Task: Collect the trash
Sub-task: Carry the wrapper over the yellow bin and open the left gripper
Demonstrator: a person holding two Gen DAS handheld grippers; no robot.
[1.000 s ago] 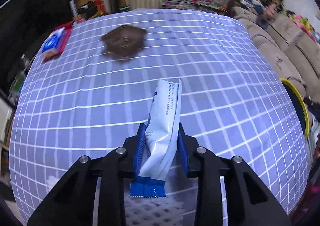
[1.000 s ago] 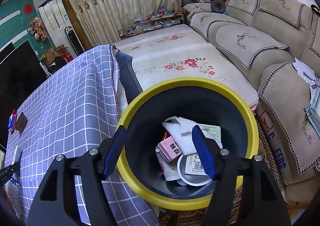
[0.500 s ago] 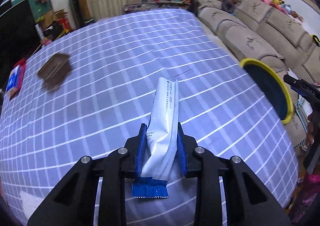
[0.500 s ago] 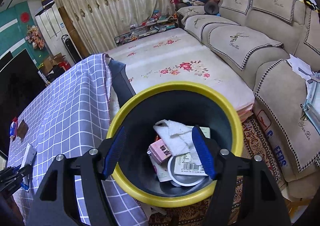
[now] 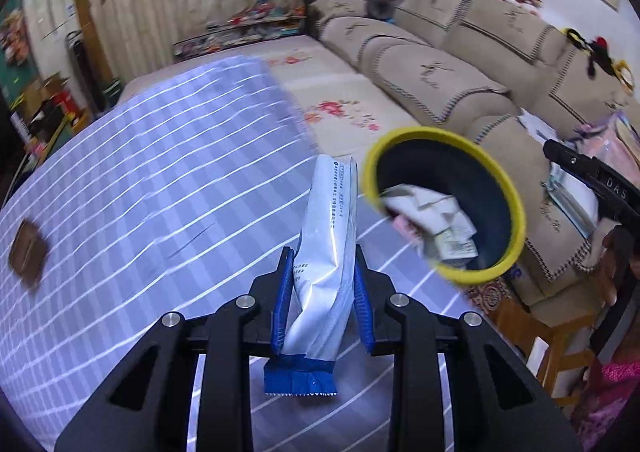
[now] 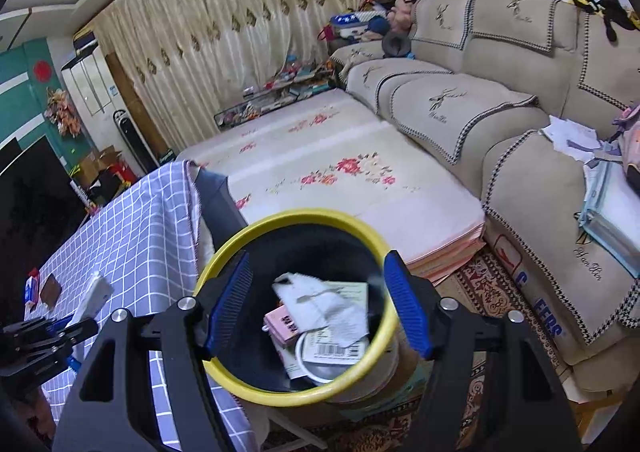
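My left gripper (image 5: 322,284) is shut on a white and blue snack wrapper (image 5: 326,252) and holds it upright above the checked tablecloth (image 5: 160,179), left of the yellow-rimmed trash bin (image 5: 444,211). My right gripper (image 6: 318,304) is open and empty, above the bin (image 6: 296,300), which holds tissue, a pink carton and paper. The left gripper with the wrapper (image 6: 94,294) also shows at the left edge of the right wrist view.
A brown wallet-like item (image 5: 28,252) lies on the table (image 6: 132,228) at far left, next to a red and blue pack (image 6: 30,290). A beige sofa (image 6: 500,123) stands to the right, a floral mat (image 6: 340,179) behind the bin.
My left gripper has swung right with the wrapper, bringing the bin closer in its view. My right gripper has risen and pulled back a little above the bin.
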